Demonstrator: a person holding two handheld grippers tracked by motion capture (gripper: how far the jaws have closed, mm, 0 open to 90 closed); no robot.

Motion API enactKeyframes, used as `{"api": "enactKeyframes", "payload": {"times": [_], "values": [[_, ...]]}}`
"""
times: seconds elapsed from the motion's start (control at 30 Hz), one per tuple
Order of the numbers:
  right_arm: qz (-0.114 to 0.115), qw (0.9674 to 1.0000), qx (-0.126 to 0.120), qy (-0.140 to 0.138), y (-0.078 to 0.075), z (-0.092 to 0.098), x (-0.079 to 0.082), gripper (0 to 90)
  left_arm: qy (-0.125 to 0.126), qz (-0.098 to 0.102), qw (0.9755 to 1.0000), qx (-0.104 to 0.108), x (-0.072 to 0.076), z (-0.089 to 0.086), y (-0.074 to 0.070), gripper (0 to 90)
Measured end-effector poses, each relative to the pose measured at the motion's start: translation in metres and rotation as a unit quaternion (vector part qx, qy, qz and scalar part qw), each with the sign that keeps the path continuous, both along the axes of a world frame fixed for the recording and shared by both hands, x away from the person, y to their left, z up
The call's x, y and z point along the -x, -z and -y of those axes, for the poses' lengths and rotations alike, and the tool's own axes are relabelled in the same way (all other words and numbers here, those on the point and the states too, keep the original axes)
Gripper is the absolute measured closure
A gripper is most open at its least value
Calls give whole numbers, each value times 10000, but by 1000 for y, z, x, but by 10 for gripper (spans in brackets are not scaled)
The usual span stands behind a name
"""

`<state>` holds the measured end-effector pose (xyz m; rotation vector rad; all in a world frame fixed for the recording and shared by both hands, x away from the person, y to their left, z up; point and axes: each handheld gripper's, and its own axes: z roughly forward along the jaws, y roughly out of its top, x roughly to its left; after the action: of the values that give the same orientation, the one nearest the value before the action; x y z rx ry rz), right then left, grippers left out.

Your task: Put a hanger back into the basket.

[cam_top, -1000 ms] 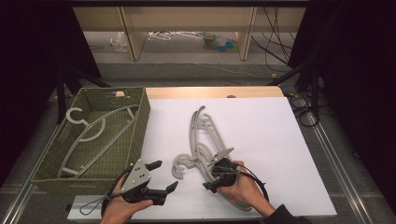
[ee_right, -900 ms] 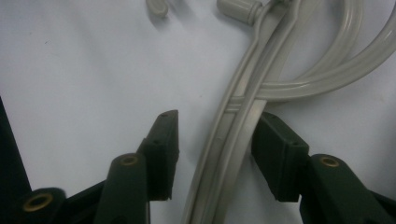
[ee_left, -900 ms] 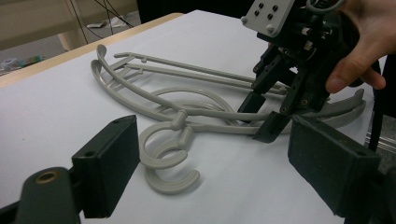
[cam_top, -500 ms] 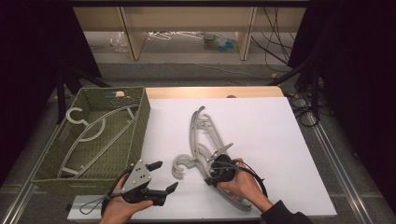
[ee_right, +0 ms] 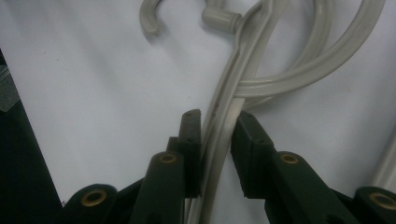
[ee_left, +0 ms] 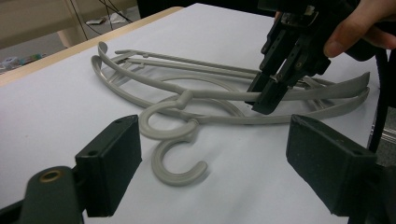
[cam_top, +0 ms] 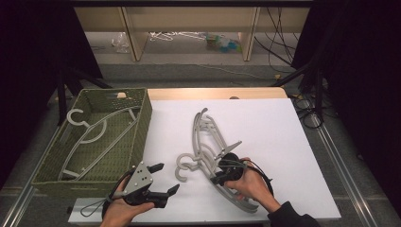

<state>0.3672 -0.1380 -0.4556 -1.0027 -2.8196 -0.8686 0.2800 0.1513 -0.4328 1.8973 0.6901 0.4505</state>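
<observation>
So your right tongs (ee_right: pixel 215 140) clamped a smooth grey plastic hanger's (cam_top: pixel 222 189) curved arm on the white tabletop (cam_top: pixel 283 127); left tongs (cam_top: pixel 163 178) gaped, released.

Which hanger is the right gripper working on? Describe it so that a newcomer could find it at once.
On the white table top, right of the green woven basket, lies a small pile of grey hangers. The hanger in question is the one whose arm runs between the jaws of the right gripper; the rest of the pile lies ungripped.
</observation>
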Motion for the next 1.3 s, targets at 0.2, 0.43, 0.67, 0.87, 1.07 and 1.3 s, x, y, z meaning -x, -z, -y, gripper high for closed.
{"api": "enactKeyframes", "payload": {"times": [0.2,0.43,0.67,0.87,1.07,1.3], "values": [[83,10000,-41,27,-13,9,0,750,-25,45,10000,-18,-1,-2,-1,181],[174,9993,-287,165,-26,30,-5,776,-56,13,10000,-2,-1,-1,0,187],[431,9979,-377,313,-35,45,-7,820,-51,2,10000,-18,-1,-2,0,187],[616,9970,-452,141,-44,51,-3,822,-65,5,10000,-8,-1,-3,0,189],[787,9948,-637,-70,-55,56,1,823,-75,13,10000,-21,-2,-3,0,190],[707,9935,-660,-595,-62,55,10,824,-45,75,10000,-48,-2,-2,1,192]]}}
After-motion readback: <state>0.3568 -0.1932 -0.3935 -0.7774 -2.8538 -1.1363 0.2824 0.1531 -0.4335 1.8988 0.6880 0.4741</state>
